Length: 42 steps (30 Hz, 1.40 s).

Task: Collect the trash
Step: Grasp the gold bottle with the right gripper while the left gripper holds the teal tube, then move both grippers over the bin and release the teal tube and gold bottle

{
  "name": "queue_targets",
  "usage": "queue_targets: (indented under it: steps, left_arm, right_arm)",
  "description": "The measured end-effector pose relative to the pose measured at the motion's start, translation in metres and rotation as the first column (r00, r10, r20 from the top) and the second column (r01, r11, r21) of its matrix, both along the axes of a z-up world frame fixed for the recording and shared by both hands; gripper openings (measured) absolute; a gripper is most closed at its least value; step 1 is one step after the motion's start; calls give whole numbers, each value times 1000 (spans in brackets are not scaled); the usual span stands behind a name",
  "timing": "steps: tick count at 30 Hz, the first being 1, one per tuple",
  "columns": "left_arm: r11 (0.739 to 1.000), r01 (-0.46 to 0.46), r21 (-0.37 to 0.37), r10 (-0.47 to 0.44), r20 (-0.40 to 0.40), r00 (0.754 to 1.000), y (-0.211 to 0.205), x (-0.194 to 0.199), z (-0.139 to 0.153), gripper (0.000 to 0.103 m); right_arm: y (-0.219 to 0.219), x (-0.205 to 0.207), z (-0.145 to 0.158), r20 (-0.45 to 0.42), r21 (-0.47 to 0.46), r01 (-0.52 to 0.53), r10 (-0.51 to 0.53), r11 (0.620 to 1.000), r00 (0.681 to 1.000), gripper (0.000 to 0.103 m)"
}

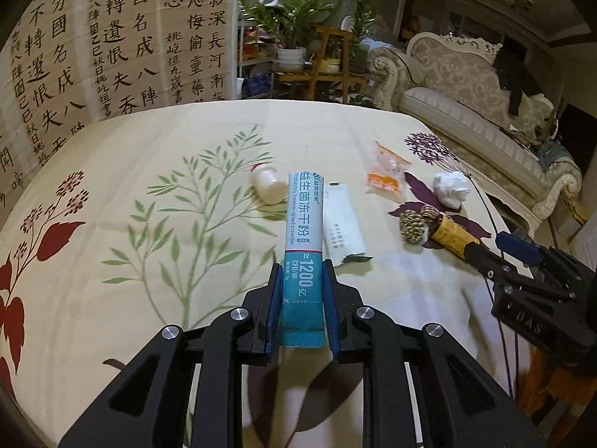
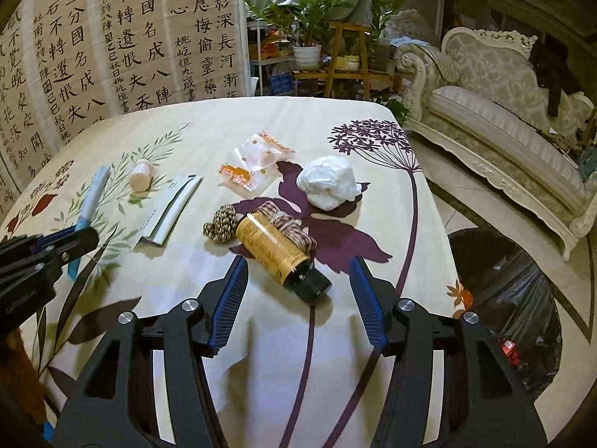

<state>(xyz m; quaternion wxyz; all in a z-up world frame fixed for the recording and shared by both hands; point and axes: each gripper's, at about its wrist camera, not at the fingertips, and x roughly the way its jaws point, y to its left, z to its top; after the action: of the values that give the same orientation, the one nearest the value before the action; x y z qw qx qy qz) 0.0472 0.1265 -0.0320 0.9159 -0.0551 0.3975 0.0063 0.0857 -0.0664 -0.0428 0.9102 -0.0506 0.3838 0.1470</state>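
Note:
My left gripper [image 1: 301, 278] is shut on a teal and white probiotic powder sachet [image 1: 303, 231], held upright above the table; the sachet also shows in the right wrist view [image 2: 91, 196]. My right gripper [image 2: 298, 280] is open, its jaws either side of the black cap end of a brown bottle [image 2: 278, 252] lying on the cloth. Other trash lies on the table: a small white bottle [image 1: 266, 184], a white flat packet [image 1: 341, 229], an orange snack wrapper [image 2: 253, 164], a crumpled white tissue [image 2: 328, 183] and a coil of rope [image 2: 222, 227].
The table has a floral cloth [image 2: 224, 119]. A black trash bag [image 2: 511, 291] stands open on the floor past the table's right edge. A pale sofa [image 2: 503, 119] is at the right, plants [image 2: 309, 18] and a calligraphy screen [image 2: 112, 37] behind.

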Motion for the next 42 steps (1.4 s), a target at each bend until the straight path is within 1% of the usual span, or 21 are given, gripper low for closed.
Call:
queue_targets:
  steps: [3,6,10,13,14,15,19,21,23,27,31,36,42]
  left_arm:
    - [1000,-4,-2,4,-3,1000,4,-1,-2,22]
    - [1000,-12,-3,12,-3,1000,9,-2,-4,22]
    - [1000,-18,-10,18,-8,1000,14,-2,-6,22]
    - [1000,-20,-19,20,-9,1000,17,-2,-7,22]
    - [1000,-20,-21,20,-10,1000,18,-2,-7,22]
    - [1000,-21,-22,20,-11,1000,18,-2,-8,22]
    - [999,-23,-27,23,-16,1000,21,0,-10,22]
    - [999,-25,-30,24,-20,1000,22,1,-11,22]
    - [999,-25,-30,25,-20,999,22,1,-12,22]
    - [999,-24,-33,23,-18,1000,21,1,-12,22]
    - [999,-15,-44,15,-15,1000,16,-1,-11,22]
    - [999,12,-52,-11,13,1000,-2,-6,-6,22]
    - [996,59,-62,-57,44,997,-32,-11,-1,22]
  right_arm:
    - [4,1,-4,-43,39,-34,35,999,998,55]
    - [12,-6,-2,-48,49,-77,79,996,996,55]
    - [20,-5,-1,-34,33,-78,79,996,996,55]
    - [24,3,-2,-43,34,-77,78,996,996,54]
    - [26,6,-3,-50,34,-82,83,996,995,51]
    - [28,8,-4,-57,32,-88,89,996,994,45]
    - [36,13,-11,-79,5,-108,108,994,991,33]
    - [37,12,-13,-87,1,-108,107,994,990,23]
    - [37,10,-12,-81,4,-108,108,994,991,23]
    - [33,2,-6,-41,4,-93,93,996,995,23]
    - [25,-5,-3,-26,13,-76,77,997,997,23]
    - [8,-14,5,10,27,-38,38,999,999,23]
    - [-27,-26,16,64,43,41,-44,998,997,23]
